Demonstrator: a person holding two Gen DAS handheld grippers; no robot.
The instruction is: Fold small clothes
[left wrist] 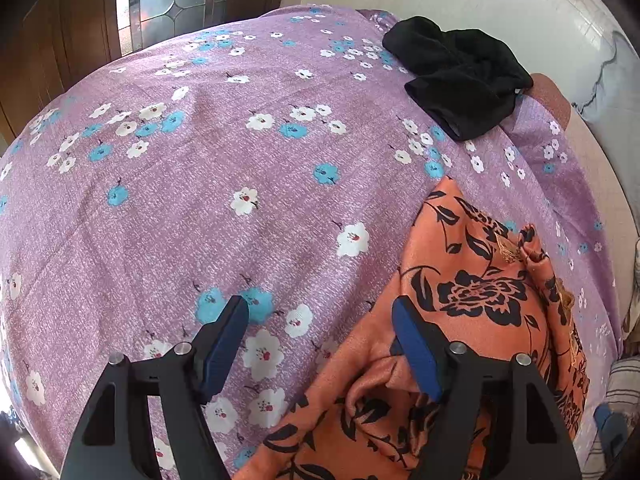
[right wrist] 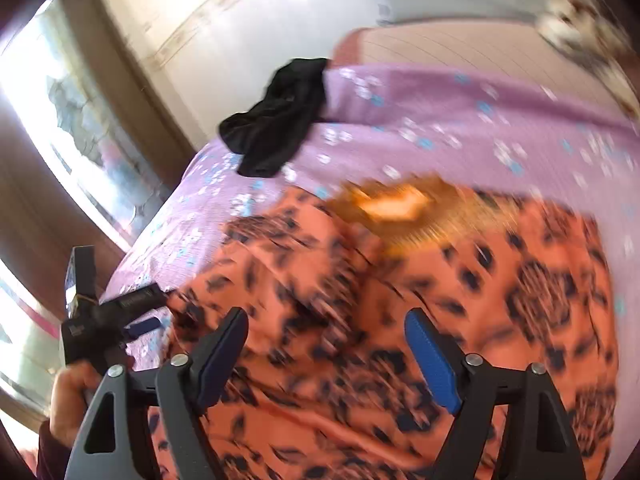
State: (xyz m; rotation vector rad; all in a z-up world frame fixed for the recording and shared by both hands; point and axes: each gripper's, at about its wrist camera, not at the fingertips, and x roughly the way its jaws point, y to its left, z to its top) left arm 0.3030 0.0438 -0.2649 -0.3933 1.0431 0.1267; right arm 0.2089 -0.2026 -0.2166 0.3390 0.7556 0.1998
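An orange garment with a black flower print (left wrist: 472,312) lies rumpled at the near right of the bed. It fills the lower half of the blurred right wrist view (right wrist: 400,300). My left gripper (left wrist: 320,304) is open at the garment's left edge, one finger over the sheet and the other over the cloth, with nothing pinched. From the right wrist view the left gripper (right wrist: 152,312) shows at the left, held by a hand (right wrist: 72,392). My right gripper (right wrist: 326,314) is open above the orange cloth, holding nothing. A crumpled black garment (left wrist: 456,76) (right wrist: 280,120) lies at the bed's far corner.
A purple sheet with white and blue flowers (left wrist: 200,200) (right wrist: 460,120) covers the bed. Bare pinkish mattress (left wrist: 592,176) (right wrist: 440,48) shows past the sheet's edge. A wooden door with patterned glass (left wrist: 160,0) and a white wall (left wrist: 480,0) stand behind.
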